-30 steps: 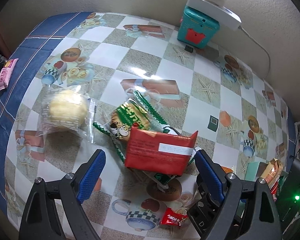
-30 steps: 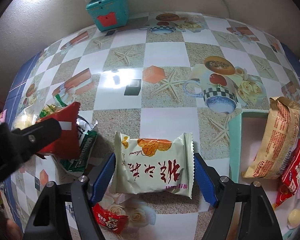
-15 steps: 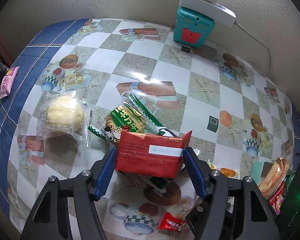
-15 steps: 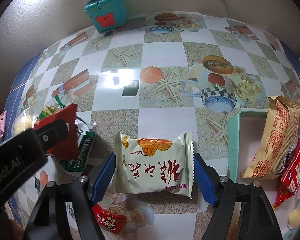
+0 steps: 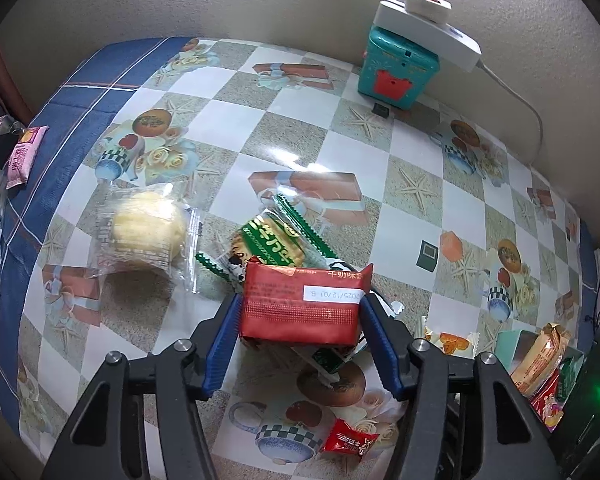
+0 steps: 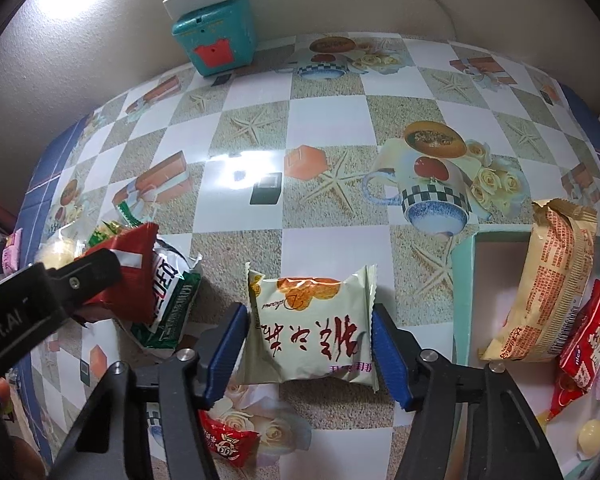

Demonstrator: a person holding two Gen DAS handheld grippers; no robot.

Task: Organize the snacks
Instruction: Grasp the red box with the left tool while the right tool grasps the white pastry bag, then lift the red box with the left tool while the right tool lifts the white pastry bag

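Tongs close in on two snack packets at once. At lower centre of the left wrist view, the left tongs [image 5: 300,316] have their blue pads against both short sides of a red packet [image 5: 300,306], jaws closing, so the packet is gripped. It rests on a loose heap: a green-striped packet [image 5: 272,240] just behind it and a green-and-white wrapper [image 5: 332,360] poking out underneath. The likely trouble here is that a neighbour's crimped edge is pinched along with the red packet, or drags up with it and tumbles.

In the right wrist view the right tongs [image 6: 308,344], lower centre, are closing on a cream packet [image 6: 312,328] with pads touching its two sides. The wrapper is puffy and slick-looking, so a squeeze on air rather than contents could let it slip or twist.

Outward from both, a small red candy [image 6: 228,440] lies on the desk [image 6: 332,120] just below the right tongs. A clear-wrapped yellow cake [image 5: 144,232] sits at centre left of the left view. The teal tray [image 6: 464,300], at the right edge of the right view, already has a tall beige packet [image 6: 548,284] leaning inside; a careless drop could knock it. The two tongs work close together, so a collision is possible.
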